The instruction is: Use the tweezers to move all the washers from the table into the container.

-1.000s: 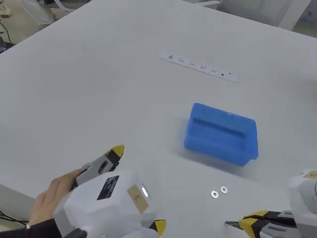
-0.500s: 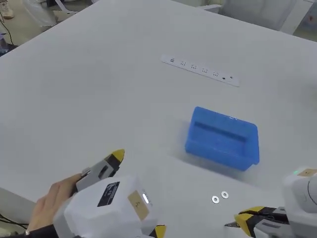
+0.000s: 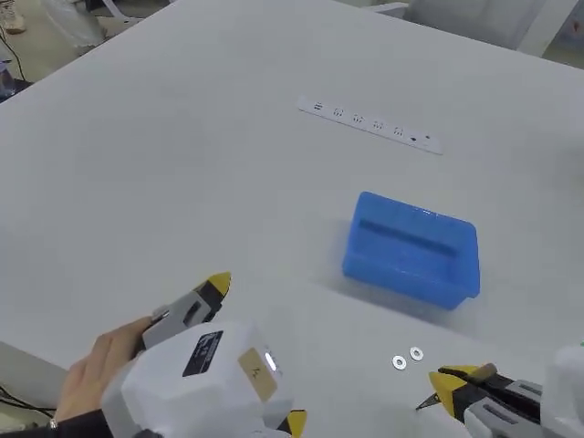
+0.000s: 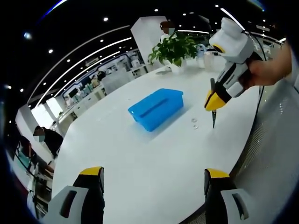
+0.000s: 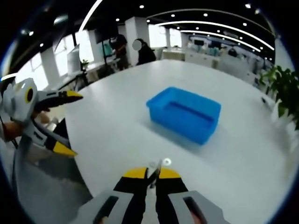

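White housings, yellow jaw tips.
Left gripper [image 3: 255,350]: black label [image 3: 203,352], lit LED [image 3: 270,364]. Right gripper [image 3: 449,381]: same colours. Dark sleeve [image 3: 87,427].

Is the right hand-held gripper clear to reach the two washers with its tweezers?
Probably yes: the right hand-held gripper holds the tweezers just short of the washers, bare table between.

head view looks down on the white tabletop [image 3: 182,137]; both gripper views skim low, sharing the blue plastic container [image 3: 412,248].
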